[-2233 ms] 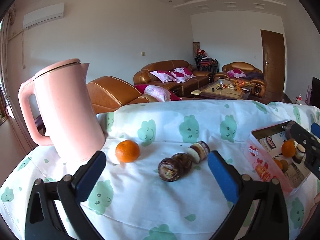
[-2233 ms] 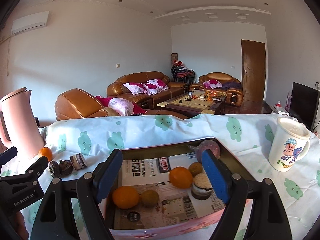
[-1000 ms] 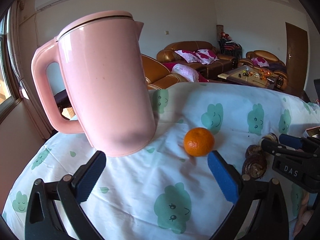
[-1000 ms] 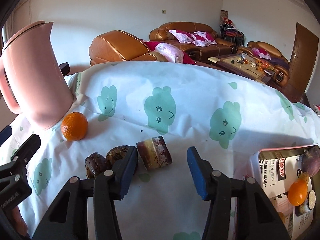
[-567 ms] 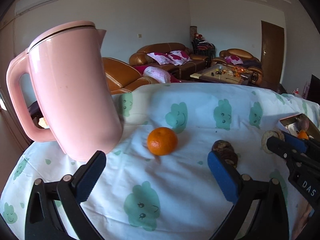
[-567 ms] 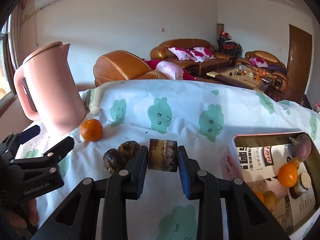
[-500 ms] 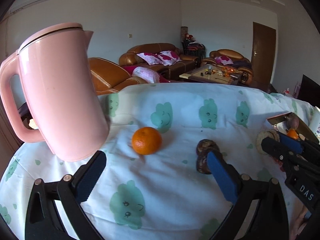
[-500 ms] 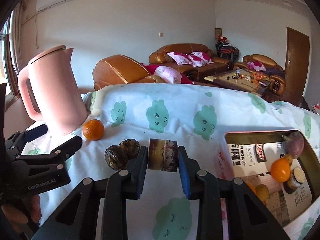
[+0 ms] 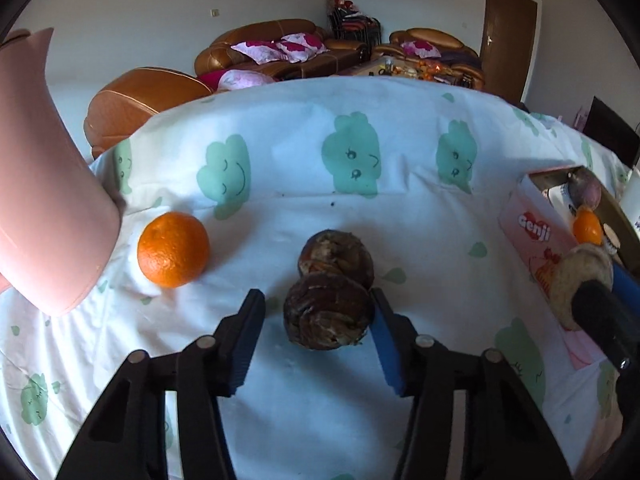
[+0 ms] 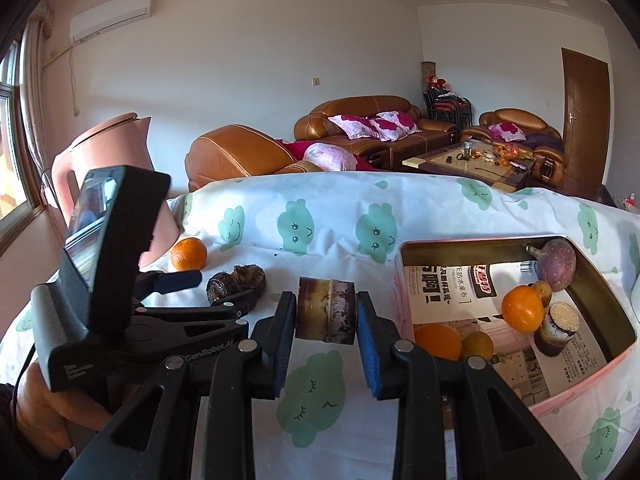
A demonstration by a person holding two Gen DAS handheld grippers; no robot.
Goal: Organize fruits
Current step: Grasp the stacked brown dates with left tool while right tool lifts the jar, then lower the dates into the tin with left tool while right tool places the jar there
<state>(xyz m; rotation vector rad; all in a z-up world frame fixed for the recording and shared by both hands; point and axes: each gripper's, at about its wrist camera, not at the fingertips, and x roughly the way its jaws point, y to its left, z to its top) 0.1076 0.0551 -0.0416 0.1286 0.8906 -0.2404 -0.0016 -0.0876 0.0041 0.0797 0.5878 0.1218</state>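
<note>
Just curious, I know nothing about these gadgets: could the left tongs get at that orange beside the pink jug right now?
Probably not at once. The left tongs are closing around a dark brown fruit. The orange lies bare on the cloth beside them, so once freed, nothing blocks the way.

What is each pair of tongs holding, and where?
Right tongs: a cut brown chunk, clamped by its two flat ends. Left tongs: closing around a dark round fruit, not yet gripping.

pink kettle (image 10: 116, 168) upright | cloud-print tablecloth (image 9: 400, 208) | brown sofas (image 10: 372, 124) behind
</note>
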